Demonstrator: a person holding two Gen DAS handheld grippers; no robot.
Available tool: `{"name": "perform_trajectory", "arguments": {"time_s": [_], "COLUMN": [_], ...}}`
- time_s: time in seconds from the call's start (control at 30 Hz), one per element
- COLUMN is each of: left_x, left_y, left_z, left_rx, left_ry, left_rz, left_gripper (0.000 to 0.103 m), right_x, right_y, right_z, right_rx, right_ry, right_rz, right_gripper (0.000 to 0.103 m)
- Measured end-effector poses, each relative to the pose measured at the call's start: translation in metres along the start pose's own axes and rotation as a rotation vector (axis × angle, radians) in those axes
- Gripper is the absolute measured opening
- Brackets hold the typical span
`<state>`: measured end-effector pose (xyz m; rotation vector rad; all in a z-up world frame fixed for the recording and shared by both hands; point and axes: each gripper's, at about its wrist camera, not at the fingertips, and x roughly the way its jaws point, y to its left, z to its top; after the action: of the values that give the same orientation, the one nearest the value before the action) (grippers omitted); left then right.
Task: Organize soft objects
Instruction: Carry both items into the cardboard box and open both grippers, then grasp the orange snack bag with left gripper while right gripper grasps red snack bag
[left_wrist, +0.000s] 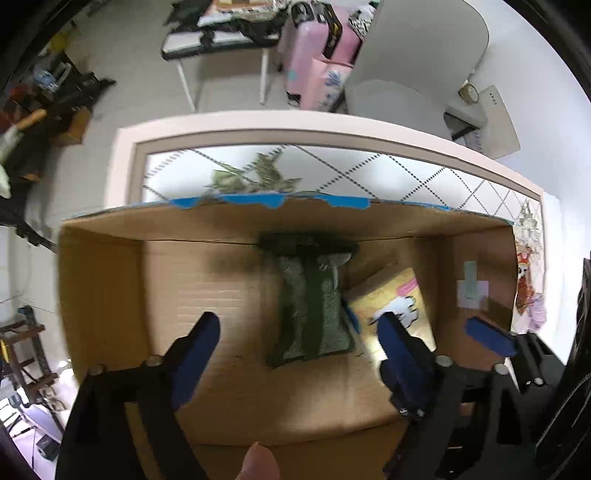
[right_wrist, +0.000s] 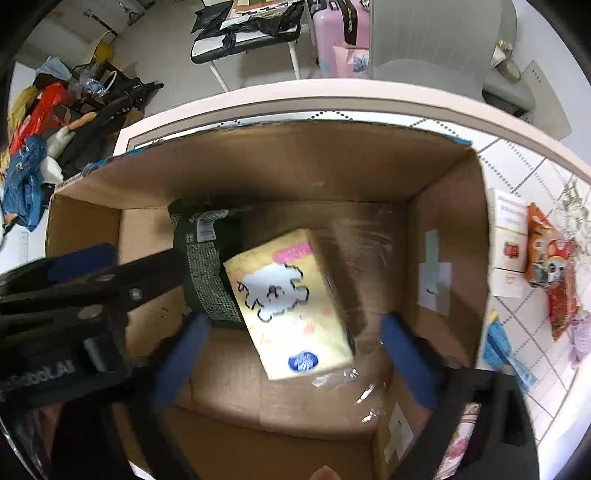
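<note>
An open cardboard box (left_wrist: 103, 288) stands on the table; it also shows in the right wrist view (right_wrist: 295, 166). On its floor lie a dark green soft pack (left_wrist: 314, 306) and a yellow tissue pack with a sheep drawing (left_wrist: 402, 306). The right wrist view shows the green pack (right_wrist: 207, 266) left of the yellow pack (right_wrist: 288, 302), touching it. My left gripper (left_wrist: 299, 332) is open and empty above the green pack. My right gripper (right_wrist: 295, 336) is open and empty above the yellow pack. The right gripper's blue fingers (left_wrist: 487, 336) appear at the right in the left wrist view.
The table (left_wrist: 332, 173) has a diamond-pattern cloth. Right of the box lie white cartons (right_wrist: 509, 240), an orange snack bag (right_wrist: 550, 266) and a blue item (right_wrist: 498, 343). Beyond the table are a pink suitcase (left_wrist: 314, 48), a grey chair (left_wrist: 417, 62) and a cluttered bench (right_wrist: 243, 33).
</note>
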<state>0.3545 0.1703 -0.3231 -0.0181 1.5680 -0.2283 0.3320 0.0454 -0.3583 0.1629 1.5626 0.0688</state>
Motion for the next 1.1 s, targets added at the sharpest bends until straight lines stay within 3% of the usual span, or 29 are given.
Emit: {"name": "perform_trajectory", "arguments": {"time_s": [0.17, 0.4, 0.57, 0.77, 1.0, 1.1], "left_x": [-0.026, -0.059, -0.091, -0.121, -0.148, -0.164], "left_y": [0.006, 0.010, 0.011, 0.012, 0.014, 0.010], "left_z": [-0.027, -0.072, -0.105, -0.139, -0.166, -0.173], "left_rx": [0.014, -0.001, -0.011, -0.022, -0.067, -0.084], "left_ry": [-0.070, -0.153, -0.237, -0.273, -0.306, -0.329], "left_rz": [0.041, 0.066, 0.099, 0.138, 0.134, 0.133], "left_gripper": [0.100, 0.101, 0.101, 0.101, 0.101, 0.101], "right_x": [-0.018, -0.051, -0.087, -0.131, -0.163, -0.178], "right_y": [0.004, 0.006, 0.008, 0.014, 0.020, 0.016], "right_z": [-0.022, -0.065, -0.097, -0.132, -0.158, -0.165], "right_rx": [-0.013, -0.026, -0.019, -0.011, -0.017, -0.013], "right_ry": [-0.026, -0.043, -0.114, -0.174, -0.209, -0.235], "right_rz": [-0.037, -0.028, -0.054, -0.059, -0.005, 0.071], "right_gripper": [0.103, 0.103, 0.103, 0.103, 0.103, 0.103]}}
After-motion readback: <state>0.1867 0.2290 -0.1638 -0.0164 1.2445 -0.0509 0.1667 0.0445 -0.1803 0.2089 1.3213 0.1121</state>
